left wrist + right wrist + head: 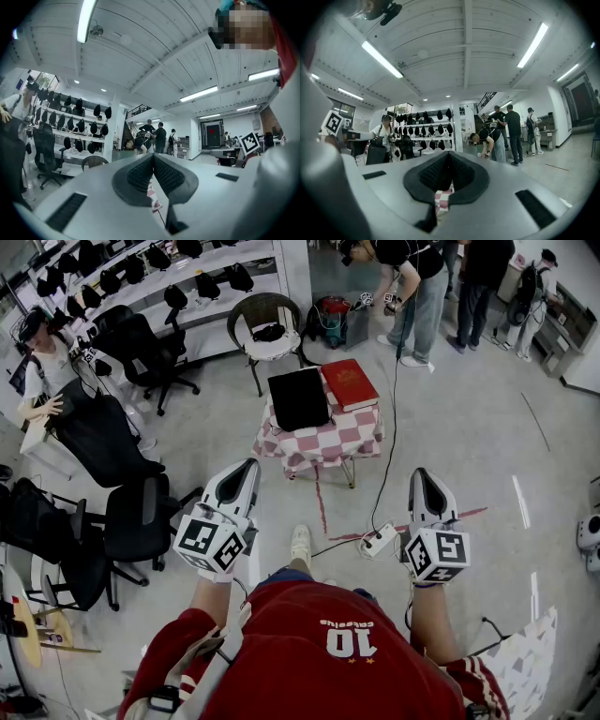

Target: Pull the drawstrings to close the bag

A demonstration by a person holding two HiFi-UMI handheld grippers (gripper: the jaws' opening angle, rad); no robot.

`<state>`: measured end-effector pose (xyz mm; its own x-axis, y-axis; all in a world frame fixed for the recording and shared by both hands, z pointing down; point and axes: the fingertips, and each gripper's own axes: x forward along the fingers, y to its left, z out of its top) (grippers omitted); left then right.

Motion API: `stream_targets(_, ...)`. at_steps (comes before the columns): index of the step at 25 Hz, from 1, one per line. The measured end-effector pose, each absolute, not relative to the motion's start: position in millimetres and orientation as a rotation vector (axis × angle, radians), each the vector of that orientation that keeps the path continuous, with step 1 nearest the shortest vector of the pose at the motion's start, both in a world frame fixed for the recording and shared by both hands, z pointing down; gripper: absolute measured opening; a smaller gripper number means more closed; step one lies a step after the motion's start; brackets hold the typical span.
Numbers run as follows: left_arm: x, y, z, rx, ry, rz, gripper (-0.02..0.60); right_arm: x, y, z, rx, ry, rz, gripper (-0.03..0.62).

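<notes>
A flat black bag [299,397] lies on a small table with a red-and-white checked cloth [323,442], a few steps ahead of me. A red book-like thing [349,383] lies next to the bag on its right. I cannot make out the drawstrings from here. My left gripper [247,466] and right gripper [422,473] are held at waist height, well short of the table, pointing toward it. Both are shut with nothing between the pads. The closed pads [153,159] fill the left gripper view, and the right gripper view shows its own closed pads [446,159] with a sliver of checked cloth [442,199] below.
A white power strip [380,540] and its black cable lie on the floor between me and the table, beside red tape lines. Black office chairs [131,521] stand at the left, and a round chair [265,329] stands behind the table. Several people stand at the back.
</notes>
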<state>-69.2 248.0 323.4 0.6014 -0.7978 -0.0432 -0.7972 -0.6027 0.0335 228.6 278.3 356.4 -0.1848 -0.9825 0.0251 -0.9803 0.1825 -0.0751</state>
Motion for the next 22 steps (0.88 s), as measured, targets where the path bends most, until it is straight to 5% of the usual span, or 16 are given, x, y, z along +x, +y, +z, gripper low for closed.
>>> stream_targets(22,-73,233,338,2.752,-1.402,-0.058,0.009,224,262,365,-1.921,2.407,-0.145,0.014)
